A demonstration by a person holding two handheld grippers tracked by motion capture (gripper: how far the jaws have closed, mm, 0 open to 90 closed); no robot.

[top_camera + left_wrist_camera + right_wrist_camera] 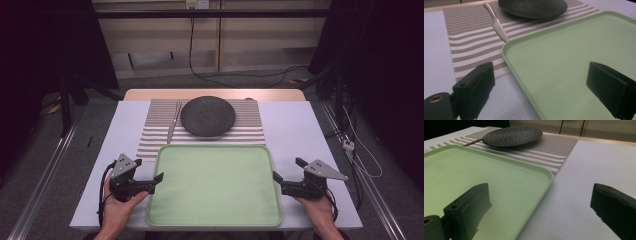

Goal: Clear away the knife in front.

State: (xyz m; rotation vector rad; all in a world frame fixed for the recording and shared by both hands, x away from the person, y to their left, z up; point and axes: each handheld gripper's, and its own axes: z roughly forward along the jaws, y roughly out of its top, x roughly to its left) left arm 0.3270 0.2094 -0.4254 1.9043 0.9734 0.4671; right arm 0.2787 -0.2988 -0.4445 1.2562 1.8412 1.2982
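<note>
Between the spread left gripper (150, 176) and spread right gripper (287, 172) lies the green tray (215, 185); neither touches it.

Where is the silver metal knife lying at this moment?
In the high view, the silver metal knife lies on the striped placemat, just left of the dark round plate and beyond the far left corner of the green tray.

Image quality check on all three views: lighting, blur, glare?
High view: dim, room edges nearly black, green tray and dark plate evenly lit, no glare. Left gripper view: jaws soft, knife sharper with a mild sheen. Right gripper view: near jaws blurred, plate texture crisp.
</note>
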